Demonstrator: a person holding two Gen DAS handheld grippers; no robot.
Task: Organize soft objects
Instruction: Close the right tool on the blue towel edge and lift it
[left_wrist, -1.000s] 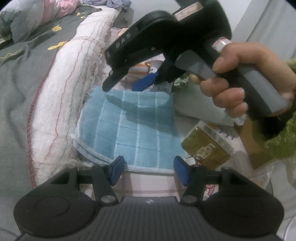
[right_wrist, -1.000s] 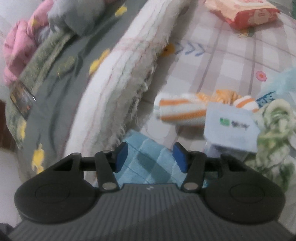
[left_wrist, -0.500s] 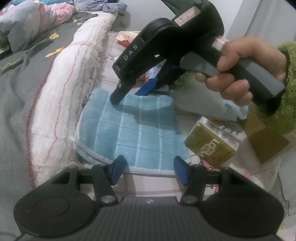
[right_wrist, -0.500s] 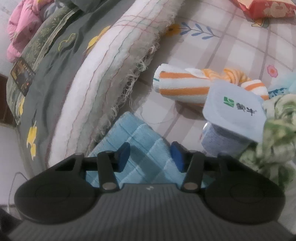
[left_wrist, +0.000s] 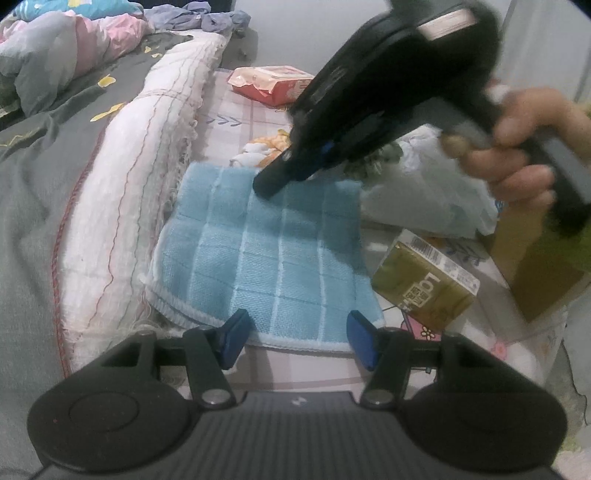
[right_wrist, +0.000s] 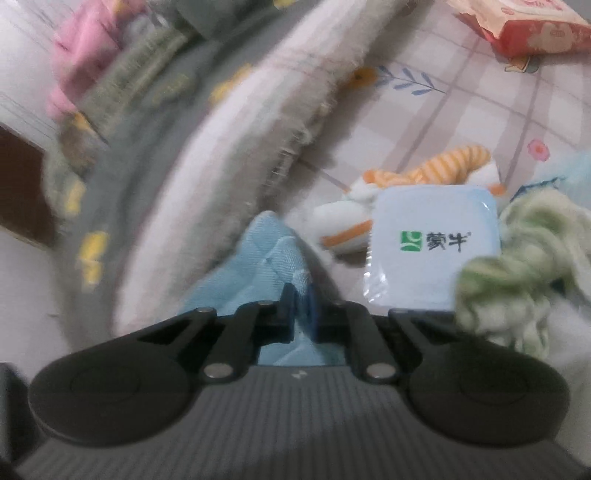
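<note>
**Right pinches, left waits open**

Right hand-held gripper, angled down, just closed on the far edge of the blue towel, gripped by a bare hand. Left hand-held gripper parted, poised at the towel's near edge, untouching.

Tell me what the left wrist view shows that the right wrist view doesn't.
Only the left wrist view shows the whole blue checked towel lying flat, the gold carton, the hand holding the right tongs, and the open left tongs at the towel's near edge. Only the right wrist view shows the towel pinched between the shut tongs, which have just closed, plus the pale blue packet and green yarn. Both show the towel, the orange striped cloth, the red wipes pack and the folded quilt.
</note>
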